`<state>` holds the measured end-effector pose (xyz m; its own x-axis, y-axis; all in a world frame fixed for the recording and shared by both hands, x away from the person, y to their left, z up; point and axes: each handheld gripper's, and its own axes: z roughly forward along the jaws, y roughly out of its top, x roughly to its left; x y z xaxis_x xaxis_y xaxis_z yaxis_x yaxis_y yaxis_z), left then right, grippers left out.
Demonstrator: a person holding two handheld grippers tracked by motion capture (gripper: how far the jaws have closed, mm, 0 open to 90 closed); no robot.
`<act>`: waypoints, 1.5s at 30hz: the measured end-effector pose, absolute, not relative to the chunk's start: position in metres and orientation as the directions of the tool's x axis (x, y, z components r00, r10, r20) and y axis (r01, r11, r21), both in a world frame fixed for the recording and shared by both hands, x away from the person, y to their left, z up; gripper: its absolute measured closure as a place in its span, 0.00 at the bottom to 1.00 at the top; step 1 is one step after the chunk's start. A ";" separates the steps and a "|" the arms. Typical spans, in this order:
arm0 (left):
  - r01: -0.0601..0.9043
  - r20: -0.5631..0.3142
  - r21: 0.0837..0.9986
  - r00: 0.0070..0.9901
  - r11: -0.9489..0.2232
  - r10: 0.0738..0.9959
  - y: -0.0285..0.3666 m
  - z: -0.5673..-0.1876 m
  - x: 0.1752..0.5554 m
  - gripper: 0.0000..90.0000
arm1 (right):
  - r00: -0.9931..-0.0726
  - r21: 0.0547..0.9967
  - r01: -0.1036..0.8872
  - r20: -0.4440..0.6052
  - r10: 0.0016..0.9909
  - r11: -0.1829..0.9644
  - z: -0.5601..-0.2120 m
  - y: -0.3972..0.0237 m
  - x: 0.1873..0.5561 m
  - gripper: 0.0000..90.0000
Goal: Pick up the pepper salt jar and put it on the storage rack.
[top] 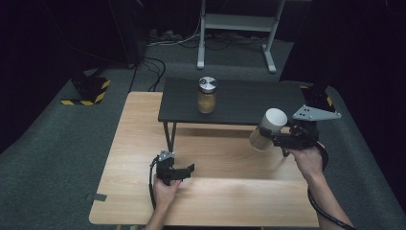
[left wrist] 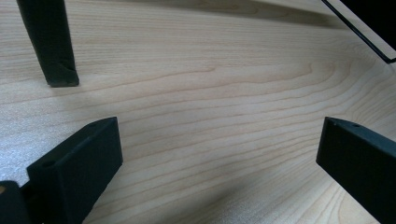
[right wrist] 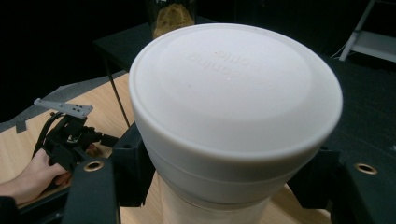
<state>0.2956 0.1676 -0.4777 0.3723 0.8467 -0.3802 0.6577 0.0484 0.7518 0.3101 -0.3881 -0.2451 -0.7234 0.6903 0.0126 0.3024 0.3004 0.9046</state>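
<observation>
Jar [top: 266, 128] with a white lid sits clamped in your right gripper [top: 279, 139], held in the air above the right half of the wooden bench [top: 215, 201], just in front of the near edge of the black shelf [top: 249, 100] that stands on the bench's far side. In the high view the jar is tilted, its lid pointing up and toward the shelf, its pale body angled down toward the bench. In the right gripper view the white lid [right wrist: 236, 88] faces the camera, with the two black jaws pressed against the jar's sides just below the lid, one on each side.

Your left gripper [top: 184, 171] rests low over the bench near its near edge, left of the middle, with your left hand [top: 165, 191] behind it. Its jaws stand wide apart with nothing between them; in the left gripper view you see bare wood grain between them and one black shelf leg [left wrist: 49, 44] standing on the bench toward the upper left.

A second jar [top: 207, 95], with a silver lid and tan contents, stands upright on the shelf, near its middle and toward its far edge, well apart from the jar you hold. It also shows behind the white lid in the right gripper view [right wrist: 170, 16].
</observation>
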 end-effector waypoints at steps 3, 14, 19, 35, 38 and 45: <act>0.658 -0.380 0.752 0.372 0.048 0.847 0.168 -0.478 0.296 0.01 | -0.722 0.907 0.297 0.009 0.691 0.298 -0.240 -0.387 0.311 0.39; 0.658 -0.380 0.752 0.373 0.048 0.846 0.168 -0.478 0.296 0.01 | -0.724 0.917 0.275 0.000 0.689 0.290 -0.219 -0.385 0.323 0.39; 0.658 -0.380 0.752 0.374 0.047 0.846 0.168 -0.478 0.296 0.01 | -0.726 0.912 0.271 -0.018 0.688 0.309 -0.210 -0.378 0.330 0.39; 0.659 -0.381 0.751 0.376 0.046 0.845 0.168 -0.478 0.296 0.01 | -0.689 0.902 0.303 -0.016 0.724 0.309 -0.201 -0.366 0.355 0.39; 0.659 -0.382 0.751 0.376 0.046 0.844 0.168 -0.478 0.296 0.01 | -0.680 0.898 0.311 -0.018 0.733 0.311 -0.200 -0.363 0.361 0.39; 0.659 -0.382 0.751 0.377 0.046 0.844 0.168 -0.478 0.296 0.01 | -0.660 0.890 0.332 -0.018 0.751 0.313 -0.200 -0.357 0.373 0.39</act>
